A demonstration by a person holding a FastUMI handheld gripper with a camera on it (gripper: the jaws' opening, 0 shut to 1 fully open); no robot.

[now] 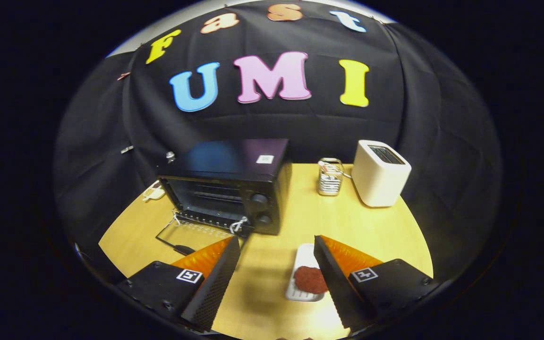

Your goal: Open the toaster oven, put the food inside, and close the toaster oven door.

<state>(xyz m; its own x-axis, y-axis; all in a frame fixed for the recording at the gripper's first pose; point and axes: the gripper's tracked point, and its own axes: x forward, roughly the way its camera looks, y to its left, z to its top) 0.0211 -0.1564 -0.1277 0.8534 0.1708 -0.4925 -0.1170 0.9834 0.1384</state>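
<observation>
I see the black toaster oven (225,189) with its glass door (191,233) already dropped flat. My gripper (276,264) fingers stand apart, empty. The soft reddish patty (310,279) on a small white ribbed tray (303,257) lies by my right finger; I'd grip the stiff tray rim.

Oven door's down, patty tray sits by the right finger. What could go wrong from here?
1. The gripper is open with the white tray against its right finger, off centre; closing as is may nudge or tip the tray and roll the patty off.
2. The lowered oven door lies just ahead of the left finger; a swing toward the toaster oven could clip it.
3. The tray looks shallow, so tilting during the carry may spill the patty.
</observation>
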